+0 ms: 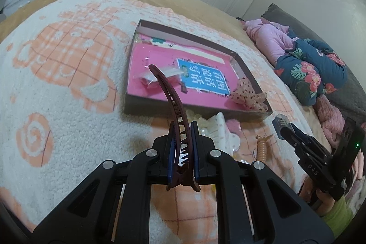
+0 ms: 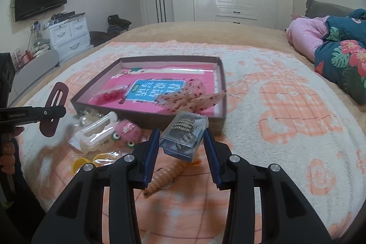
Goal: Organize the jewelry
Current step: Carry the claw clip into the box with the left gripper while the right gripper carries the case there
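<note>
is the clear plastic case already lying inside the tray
No, the clear plastic case is held up between the right tongs, in front of the tray rather than inside it.

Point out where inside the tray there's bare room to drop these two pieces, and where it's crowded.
Inside the shallow box, the pink floor along the far wall is mostly bare, as is the strip between the blue label and the right wall. It is crowded at the near edge, where the dotted bow and a clear packet lie.
</note>
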Tool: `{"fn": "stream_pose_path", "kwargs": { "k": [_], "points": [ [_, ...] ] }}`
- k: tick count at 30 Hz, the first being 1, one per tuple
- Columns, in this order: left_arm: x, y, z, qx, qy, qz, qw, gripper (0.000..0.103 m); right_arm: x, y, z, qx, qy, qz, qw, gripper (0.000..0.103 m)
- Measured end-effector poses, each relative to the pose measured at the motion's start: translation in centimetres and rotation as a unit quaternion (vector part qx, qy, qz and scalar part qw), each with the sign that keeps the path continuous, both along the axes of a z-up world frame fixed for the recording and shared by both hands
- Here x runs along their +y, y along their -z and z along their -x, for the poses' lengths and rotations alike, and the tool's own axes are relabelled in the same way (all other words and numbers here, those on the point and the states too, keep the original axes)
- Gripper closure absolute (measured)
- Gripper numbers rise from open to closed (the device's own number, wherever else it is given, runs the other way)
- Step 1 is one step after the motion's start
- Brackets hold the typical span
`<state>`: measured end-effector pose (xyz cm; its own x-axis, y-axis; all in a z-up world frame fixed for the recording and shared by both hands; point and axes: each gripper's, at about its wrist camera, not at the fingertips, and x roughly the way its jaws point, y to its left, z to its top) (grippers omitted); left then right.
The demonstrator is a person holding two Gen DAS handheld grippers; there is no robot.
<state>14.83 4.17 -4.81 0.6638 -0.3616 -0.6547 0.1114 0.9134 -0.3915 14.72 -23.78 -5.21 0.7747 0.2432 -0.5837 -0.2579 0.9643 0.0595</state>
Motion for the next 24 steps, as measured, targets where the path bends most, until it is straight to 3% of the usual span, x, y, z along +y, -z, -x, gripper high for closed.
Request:
{"fn": "stream_pose_path", "kwargs": {
  "k": [24],
  "points": [
    [-4.5, -1.1, -5.5, -0.023, 0.04, -0.022, 0.9987, 0.097, -1.2, -1.8, -2.4, -0.041, 0.026, 0.012, 0.999, 0.067]
  ]
}}
